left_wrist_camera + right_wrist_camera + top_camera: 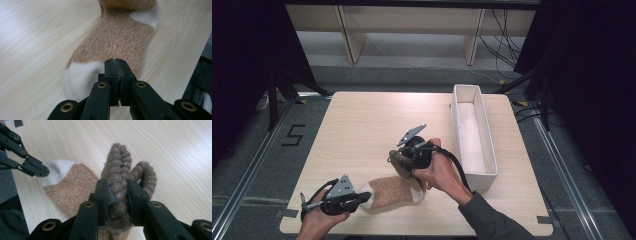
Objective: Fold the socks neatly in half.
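So the sock [393,192] is lying flat on the desk [362,125], down at the lower middle of the high view, orange-brown knit with white at the toe and heel. Its far end is folded up into a thick brownish cuff [120,170], and my right hand-held gripper [117,192] has that cuff squeezed between its jaws, with a second fold bulging out just to the right of them in the right gripper view. In the high view that gripper sits at the middle of the frame, right above the sock's right end. My left hand-held gripper [116,67] is at the lower left, its jaws pressed together with nothing between them that I can make out, tips hovering over the white toe part [82,75]; whether they touch the fabric I can't tell. Off to the right of the frame there's a long white box [472,135] standing on the desk, well apart from the sock.
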The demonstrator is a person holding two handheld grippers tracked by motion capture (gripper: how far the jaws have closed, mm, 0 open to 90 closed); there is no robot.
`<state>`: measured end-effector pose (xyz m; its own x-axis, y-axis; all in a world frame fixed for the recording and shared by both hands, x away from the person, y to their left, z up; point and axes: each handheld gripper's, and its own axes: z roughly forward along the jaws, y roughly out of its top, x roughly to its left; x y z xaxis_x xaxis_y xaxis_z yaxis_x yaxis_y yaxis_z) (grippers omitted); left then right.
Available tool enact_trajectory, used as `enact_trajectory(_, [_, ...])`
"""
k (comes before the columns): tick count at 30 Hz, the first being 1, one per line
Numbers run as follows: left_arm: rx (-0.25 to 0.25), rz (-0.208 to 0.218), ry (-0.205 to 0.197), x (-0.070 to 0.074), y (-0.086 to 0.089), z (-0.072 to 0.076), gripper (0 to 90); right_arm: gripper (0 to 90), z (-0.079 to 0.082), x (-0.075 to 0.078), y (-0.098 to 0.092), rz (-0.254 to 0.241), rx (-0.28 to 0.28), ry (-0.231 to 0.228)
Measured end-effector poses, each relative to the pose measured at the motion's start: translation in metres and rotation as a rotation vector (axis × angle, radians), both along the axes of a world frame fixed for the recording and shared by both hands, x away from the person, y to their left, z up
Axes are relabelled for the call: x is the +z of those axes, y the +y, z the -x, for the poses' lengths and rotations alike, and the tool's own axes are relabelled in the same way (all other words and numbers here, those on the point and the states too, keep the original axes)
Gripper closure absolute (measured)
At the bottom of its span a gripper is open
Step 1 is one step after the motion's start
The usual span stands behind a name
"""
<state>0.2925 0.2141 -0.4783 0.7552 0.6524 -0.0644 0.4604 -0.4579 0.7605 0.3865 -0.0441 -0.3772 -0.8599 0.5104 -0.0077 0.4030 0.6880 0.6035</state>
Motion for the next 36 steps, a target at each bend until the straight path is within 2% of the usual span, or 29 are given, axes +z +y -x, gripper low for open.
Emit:
enact_trajectory(3, [0.005, -0.021, 0.023, -0.007, 0.006, 0.003, 87.7, 72.6, 0.004, 0.000, 0.005, 0.001, 0.006, -0.004])
enact_trajectory(6, [0.013, -0.002, 0.039, -0.011, 0.011, 0.005, 87.5, 72.4, 0.007, -0.002, 0.012, -0.005, 0.013, 0.009])
enact_trajectory(11, [0.014, -0.018, 0.042, -0.013, 0.011, 0.001, 88.2, 72.2, 0.012, -0.008, 0.030, -0.003, 0.058, 0.004])
enact_trajectory(12, [0.017, 0.012, 0.046, -0.015, 0.008, 0.002, 88.3, 72.2, 0.014, -0.010, 0.034, -0.002, 0.061, 0.012])
enact_trajectory(14, [0.006, -0.003, 0.047, -0.015, 0.009, 0.001, 88.5, 72.2, 0.017, -0.013, 0.042, 0.003, 0.082, 0.007])
enact_trajectory(15, [0.010, -0.017, 0.046, -0.014, 0.010, 0.002, 88.5, 72.2, 0.020, -0.014, 0.046, 0.011, 0.073, 0.013])
enact_trajectory(18, [0.011, -0.017, 0.046, -0.014, 0.011, 0.003, 88.7, 72.1, 0.025, -0.019, 0.057, 0.028, 0.083, 0.013])
enact_trajectory(19, [0.013, -0.005, 0.046, -0.014, 0.010, 0.003, 88.7, 71.9, 0.026, -0.023, 0.061, 0.039, 0.098, 0.007])
enact_trajectory(21, [0.012, -0.008, 0.045, -0.014, 0.011, 0.004, 88.7, 71.7, 0.028, -0.031, 0.069, 0.059, 0.116, 0.002])
enact_trajectory(23, [0.019, 0.014, 0.044, -0.012, 0.012, 0.006, 88.5, 71.6, 0.031, -0.038, 0.075, 0.070, 0.121, 0.018])
enact_trajectory(24, [0.005, -0.001, 0.044, -0.010, 0.015, 0.007, 88.5, 71.6, 0.032, -0.041, 0.078, 0.076, 0.129, 0.023])
enact_trajectory(25, [0.015, 0.018, 0.036, -0.009, 0.017, 0.008, 88.4, 71.6, 0.034, -0.044, 0.081, 0.078, 0.127, 0.027])
enact_trajectory(28, [0.013, 0.012, 0.036, -0.006, 0.024, 0.011, 88.3, 71.1, 0.036, -0.050, 0.087, 0.082, 0.137, 0.034])
enact_trajectory(29, [0.030, 0.017, 0.032, -0.007, 0.026, 0.012, 88.3, 70.8, 0.037, -0.051, 0.088, 0.086, 0.142, 0.035])
enact_trajectory(31, [0.040, 0.042, 0.040, -0.009, 0.028, 0.014, 88.2, 70.4, 0.039, -0.053, 0.091, 0.088, 0.151, 0.029])
enact_trajectory(32, [0.030, 0.012, 0.042, -0.008, 0.032, 0.014, 88.2, 69.8, 0.041, -0.054, 0.093, 0.086, 0.147, 0.045])
enact_trajectory(33, [0.044, 0.029, 0.046, -0.009, 0.033, 0.014, 88.1, 68.5, 0.041, -0.055, 0.094, 0.085, 0.145, 0.046])
enact_trajectory(35, [0.046, 0.033, 0.053, -0.011, 0.036, 0.015, 88.1, 65.8, 0.041, -0.058, 0.096, 0.072, 0.149, 0.059])
enact_trajectory(36, [0.056, 0.047, 0.056, -0.013, 0.036, 0.016, 88.1, 64.6, 0.042, -0.059, 0.096, 0.060, 0.146, 0.076])
